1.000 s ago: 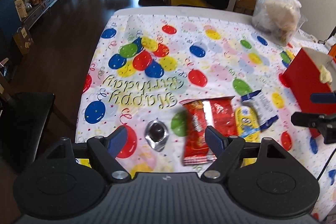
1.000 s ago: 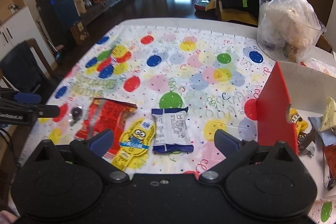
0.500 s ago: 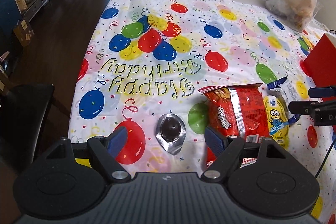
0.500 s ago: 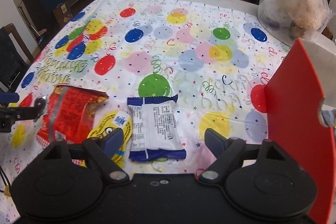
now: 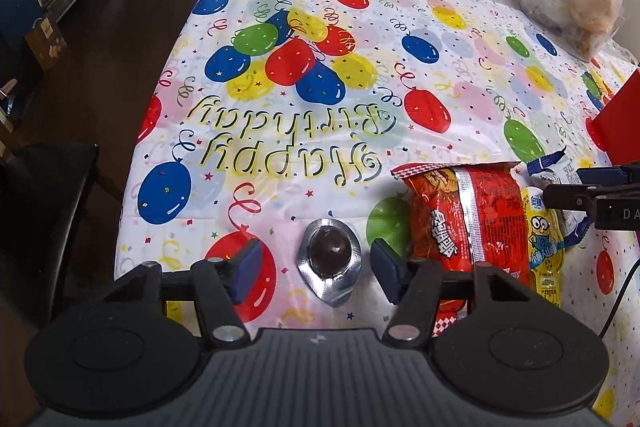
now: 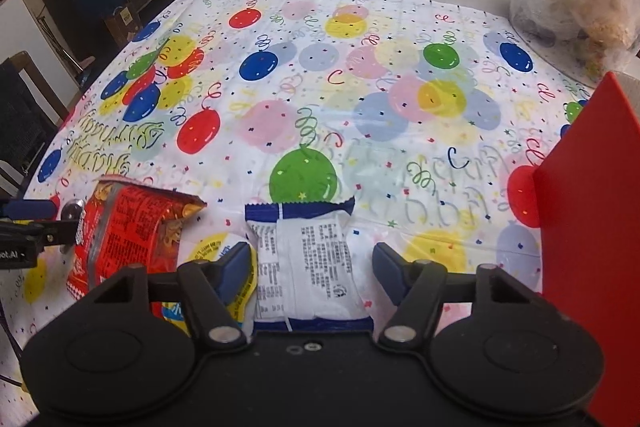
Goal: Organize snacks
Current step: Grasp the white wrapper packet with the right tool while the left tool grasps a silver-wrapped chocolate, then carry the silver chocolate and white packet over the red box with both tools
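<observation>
I bracket the foil chocolate cup (image 5: 329, 264) with my left gripper (image 5: 316, 269) and the white packet (image 6: 308, 267) with my right gripper (image 6: 310, 271), jaws just narrowing yet untouching, so both can go to the red box (image 6: 592, 227) nearby.

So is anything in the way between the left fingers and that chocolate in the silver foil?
No. The dark chocolate in its silver foil wrapper lies on the balloon tablecloth right between the left fingers, which have just been closing, with nothing visible blocking either side.
</observation>
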Demonstrator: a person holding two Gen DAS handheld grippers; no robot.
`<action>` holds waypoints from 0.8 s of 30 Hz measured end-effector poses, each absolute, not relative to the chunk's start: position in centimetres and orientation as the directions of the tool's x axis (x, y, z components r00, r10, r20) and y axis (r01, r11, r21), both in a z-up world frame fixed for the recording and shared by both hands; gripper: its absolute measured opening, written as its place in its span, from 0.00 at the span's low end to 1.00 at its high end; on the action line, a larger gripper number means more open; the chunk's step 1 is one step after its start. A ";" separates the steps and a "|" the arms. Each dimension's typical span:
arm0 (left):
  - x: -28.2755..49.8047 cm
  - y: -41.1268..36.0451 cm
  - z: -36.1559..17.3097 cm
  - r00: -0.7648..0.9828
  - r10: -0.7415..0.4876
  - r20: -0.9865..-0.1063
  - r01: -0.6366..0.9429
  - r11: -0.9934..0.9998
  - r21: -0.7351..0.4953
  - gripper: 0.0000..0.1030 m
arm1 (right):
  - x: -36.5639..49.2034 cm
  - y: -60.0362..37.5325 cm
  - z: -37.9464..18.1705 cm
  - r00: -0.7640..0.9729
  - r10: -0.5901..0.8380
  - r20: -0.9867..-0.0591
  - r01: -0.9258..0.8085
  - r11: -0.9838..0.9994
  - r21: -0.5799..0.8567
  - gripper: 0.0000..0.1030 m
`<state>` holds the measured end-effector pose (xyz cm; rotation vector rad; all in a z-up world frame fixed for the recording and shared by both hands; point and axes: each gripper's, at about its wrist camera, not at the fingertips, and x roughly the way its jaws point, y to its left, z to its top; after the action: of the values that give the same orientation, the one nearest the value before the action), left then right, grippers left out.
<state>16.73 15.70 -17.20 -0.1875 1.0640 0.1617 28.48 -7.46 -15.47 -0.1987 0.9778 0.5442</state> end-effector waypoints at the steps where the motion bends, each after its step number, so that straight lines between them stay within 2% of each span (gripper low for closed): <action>1: 16.8 15.7 -17.2 0.476 0.043 -0.878 -0.222 0.972 -0.073 0.57 | 28.6 -7.4 -15.5 0.436 0.350 -0.829 -0.522 0.849 0.084 0.60; 5: 16.9 15.3 -17.2 0.478 0.057 -0.877 -0.215 0.975 -0.054 0.52 | 28.8 -7.3 -15.5 0.417 0.370 -0.830 -0.525 0.844 0.112 0.58; 10: 17.0 15.2 -17.1 0.476 0.073 -0.877 -0.219 0.975 -0.038 0.34 | 28.8 -7.5 -15.4 0.419 0.382 -0.823 -0.523 0.843 0.125 0.49; 15: 17.0 15.3 -17.1 0.472 0.079 -0.878 -0.228 0.973 -0.035 0.26 | 28.6 -7.9 -15.3 0.425 0.382 -0.820 -0.518 0.846 0.126 0.46; 24: 16.1 15.2 -16.8 0.471 0.063 -0.880 -0.246 0.967 -0.062 0.26 | 26.9 -9.7 -14.9 0.449 0.389 -0.804 -0.499 0.856 0.136 0.44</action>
<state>16.07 15.21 -16.77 -0.1893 1.0652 0.1907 26.89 -9.74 -14.87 -0.1267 0.9586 0.5510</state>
